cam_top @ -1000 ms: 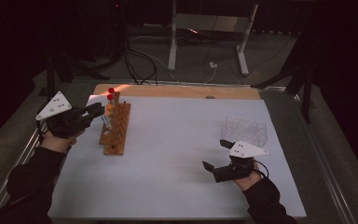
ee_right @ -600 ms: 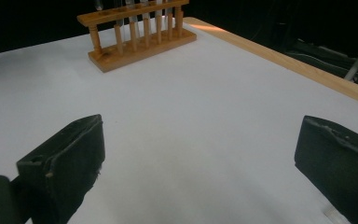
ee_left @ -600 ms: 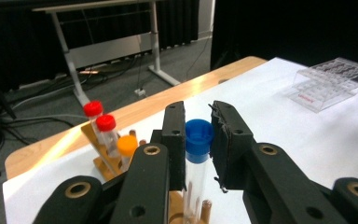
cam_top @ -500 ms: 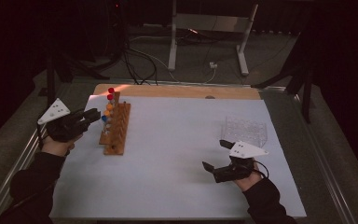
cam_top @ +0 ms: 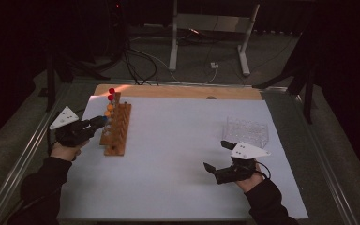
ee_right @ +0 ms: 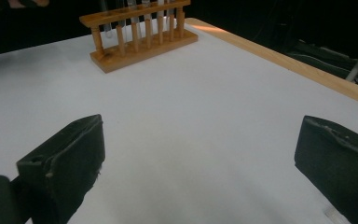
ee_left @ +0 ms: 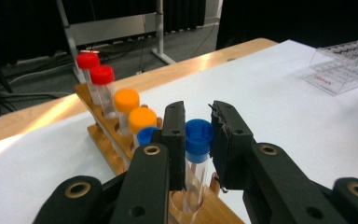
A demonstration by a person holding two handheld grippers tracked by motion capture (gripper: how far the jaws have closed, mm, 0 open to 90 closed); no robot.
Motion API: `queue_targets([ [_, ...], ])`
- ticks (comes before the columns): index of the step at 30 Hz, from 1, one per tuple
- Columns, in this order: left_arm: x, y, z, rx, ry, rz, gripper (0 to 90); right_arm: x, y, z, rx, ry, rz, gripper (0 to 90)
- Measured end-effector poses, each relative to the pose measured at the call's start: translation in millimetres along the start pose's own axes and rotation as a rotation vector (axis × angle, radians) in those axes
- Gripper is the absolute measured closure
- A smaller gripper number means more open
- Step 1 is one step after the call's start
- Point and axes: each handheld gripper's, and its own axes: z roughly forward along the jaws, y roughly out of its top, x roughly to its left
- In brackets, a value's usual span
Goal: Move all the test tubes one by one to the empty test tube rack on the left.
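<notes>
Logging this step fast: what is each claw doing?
Left claw: shut on the blue-capped tube over the wooden rack.
Right claw: open, holding nothing.

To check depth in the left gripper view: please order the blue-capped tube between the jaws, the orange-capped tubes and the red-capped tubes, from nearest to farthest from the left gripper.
1. Blue-capped tube: gripped between the left gripper's jaws.
2. Orange-capped tubes: behind it, mid-rack.
3. Red-capped tubes: at the rack's far end.

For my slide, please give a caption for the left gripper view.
Left gripper shut on a blue-capped tube standing in the wooden rack.
</notes>
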Motion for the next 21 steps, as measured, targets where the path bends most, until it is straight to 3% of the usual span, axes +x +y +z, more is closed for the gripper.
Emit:
queue_targets([
  [9, 0.6, -14.9, 5.2, -0.011, 0.009, -0.013, 77.2, 0.3, 0.1, -0.9, -0.001, 0.000, 0.000, 1.7],
  [21, -0.1, -21.1, 9.7, 0.006, 0.026, 0.002, 77.0, 0.1, 0.2, -1.5, -0.003, 0.006, 0.000, 1.8],
])
